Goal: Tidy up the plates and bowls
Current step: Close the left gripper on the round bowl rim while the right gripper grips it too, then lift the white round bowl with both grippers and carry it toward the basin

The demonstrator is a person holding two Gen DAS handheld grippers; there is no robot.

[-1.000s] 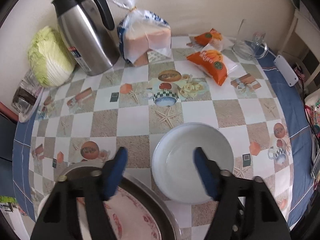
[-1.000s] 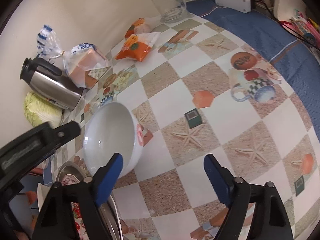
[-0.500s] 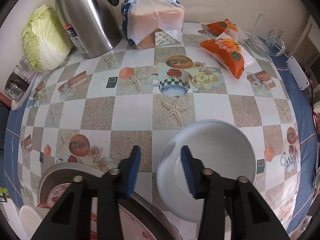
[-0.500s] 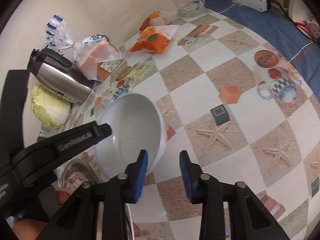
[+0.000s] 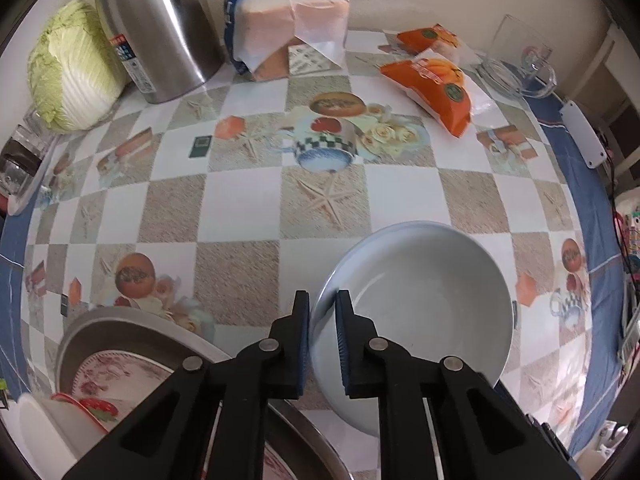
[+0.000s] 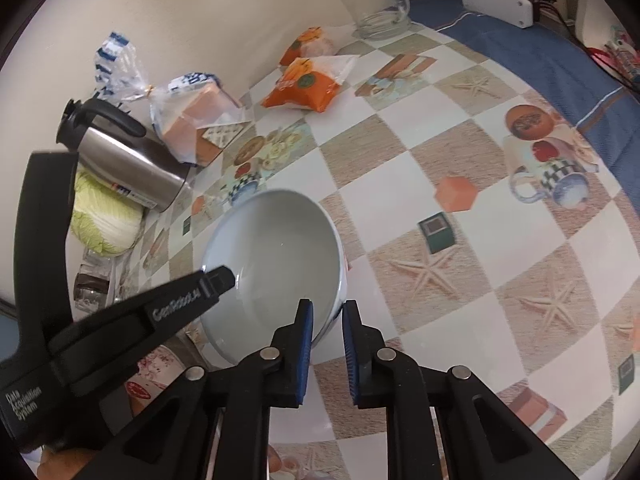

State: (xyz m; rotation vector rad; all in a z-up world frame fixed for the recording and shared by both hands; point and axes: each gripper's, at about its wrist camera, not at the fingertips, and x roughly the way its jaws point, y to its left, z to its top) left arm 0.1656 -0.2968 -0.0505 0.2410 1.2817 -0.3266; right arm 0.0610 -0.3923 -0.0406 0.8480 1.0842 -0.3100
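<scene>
A plain white bowl (image 5: 420, 292) stands on the patterned tablecloth, and both grippers are at its rim. My left gripper (image 5: 322, 304) has its jaws closing on the bowl's left rim, one blue pad inside and one outside, pressing the wall. In the right wrist view the same bowl (image 6: 276, 248) sits tilted, and my right gripper (image 6: 327, 312) has its jaws closing on the near right rim, pads on it. One of the left gripper's fingers (image 6: 176, 304) reaches into the bowl there. A metal tray (image 5: 120, 316) at lower left holds a flowered plate (image 5: 116, 372).
Along the wall stand a steel kettle (image 5: 160, 28), a cabbage (image 5: 72, 80), a bread bag (image 5: 288, 20), orange snack packs (image 5: 432, 84) and a glass mug (image 5: 516, 60). A white power strip (image 5: 582, 132) lies on the blue border at right. Open tablecloth lies beyond the bowl.
Both grippers' jaws went from wide apart to pinched on the white bowl's rim. The left gripper sank closer to the bowl and table.
</scene>
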